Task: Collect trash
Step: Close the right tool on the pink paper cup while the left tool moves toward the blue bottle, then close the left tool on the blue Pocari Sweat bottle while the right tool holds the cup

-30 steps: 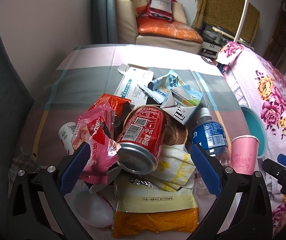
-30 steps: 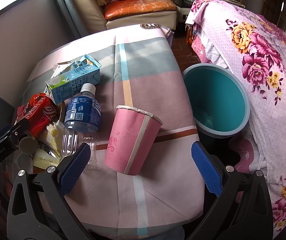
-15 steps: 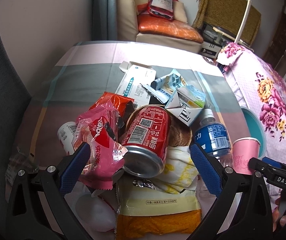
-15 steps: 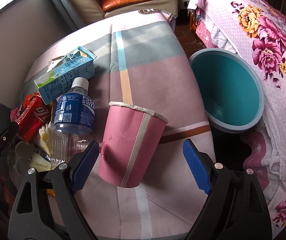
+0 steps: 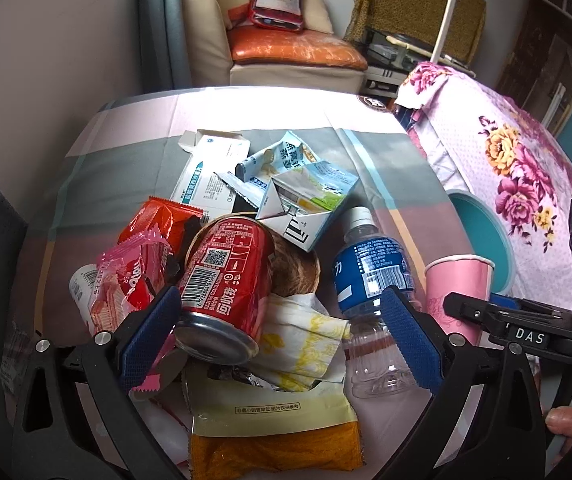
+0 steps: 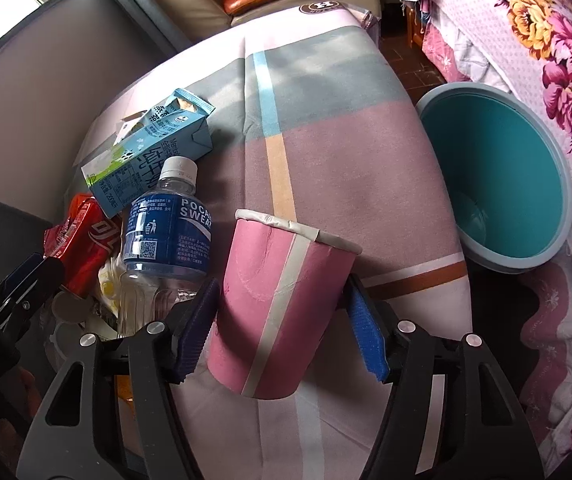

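A pink paper cup point(image 6: 282, 304) stands on the table, and also shows in the left wrist view point(image 5: 457, 292). My right gripper point(image 6: 282, 332) has its blue pads on either side of the cup, pressing or nearly pressing its walls. My left gripper point(image 5: 282, 336) is open over a trash pile: a red cola can point(image 5: 226, 292) lies between its pads, with a crumpled napkin point(image 5: 301, 340), a blue-labelled bottle point(image 5: 369, 276) and a pink wrapper point(image 5: 122, 284). A teal bin point(image 6: 497, 172) stands off the table's right edge.
A milk carton point(image 6: 154, 152) and flattened boxes point(image 5: 214, 172) lie further back on the striped cloth point(image 6: 317, 100). A yellow-orange snack bag point(image 5: 274, 428) lies nearest me. A floral bedspread point(image 6: 545, 32) is right of the bin, a sofa point(image 5: 286, 52) behind the table.
My right gripper has moved forward around the pink cup and its jaws have narrowed to the cup's sides. My left gripper has edged forward over the pile, still open.
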The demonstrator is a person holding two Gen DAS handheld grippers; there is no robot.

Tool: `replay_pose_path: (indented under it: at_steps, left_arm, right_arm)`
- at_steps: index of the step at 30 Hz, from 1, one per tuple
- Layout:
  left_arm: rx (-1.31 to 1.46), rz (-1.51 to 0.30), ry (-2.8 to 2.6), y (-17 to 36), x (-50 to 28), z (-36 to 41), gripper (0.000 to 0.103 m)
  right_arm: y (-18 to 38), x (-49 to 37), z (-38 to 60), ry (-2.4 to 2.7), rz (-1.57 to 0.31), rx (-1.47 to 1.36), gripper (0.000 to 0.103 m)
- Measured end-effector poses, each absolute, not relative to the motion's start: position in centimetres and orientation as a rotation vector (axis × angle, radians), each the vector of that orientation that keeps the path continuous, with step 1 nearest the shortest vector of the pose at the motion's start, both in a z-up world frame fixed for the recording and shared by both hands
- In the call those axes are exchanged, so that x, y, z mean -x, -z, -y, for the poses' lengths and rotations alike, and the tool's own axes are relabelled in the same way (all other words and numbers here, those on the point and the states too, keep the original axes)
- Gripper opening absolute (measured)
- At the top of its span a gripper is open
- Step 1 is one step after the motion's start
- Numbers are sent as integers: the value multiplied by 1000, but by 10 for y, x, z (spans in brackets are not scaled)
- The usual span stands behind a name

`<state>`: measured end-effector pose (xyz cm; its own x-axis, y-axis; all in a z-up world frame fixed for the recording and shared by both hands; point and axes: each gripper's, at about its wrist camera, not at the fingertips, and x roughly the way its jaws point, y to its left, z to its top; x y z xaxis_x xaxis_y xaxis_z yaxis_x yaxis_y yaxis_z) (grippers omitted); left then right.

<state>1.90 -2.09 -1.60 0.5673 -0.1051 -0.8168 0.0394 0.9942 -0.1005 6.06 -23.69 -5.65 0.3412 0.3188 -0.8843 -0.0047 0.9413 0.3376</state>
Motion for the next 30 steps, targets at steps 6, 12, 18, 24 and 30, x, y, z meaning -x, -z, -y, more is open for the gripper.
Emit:
replay_pose_path:
  at_steps: [6, 12, 18, 24, 30]
  left_arm:
    - [44, -982, 160, 10, -25, 43, 78]
    - [4, -1025, 272, 12, -34, 81, 77]
    - [-52, -1127, 274, 45, -53, 107, 77]
    - [-92, -1209, 242, 76, -67, 115, 77]
    - [-119, -1235, 216, 94, -75, 115, 68]
  right_arm:
    - [50, -59, 256, -191, -1179, -333, 61]
    - [48, -57, 270, -180, -1161, -350, 61]
    - [49, -55, 278, -176, -1154, -346, 62]
    - [53, -55, 288, -180, -1160, -363, 62]
    - [56, -57, 298, -177, -1159, -389, 62]
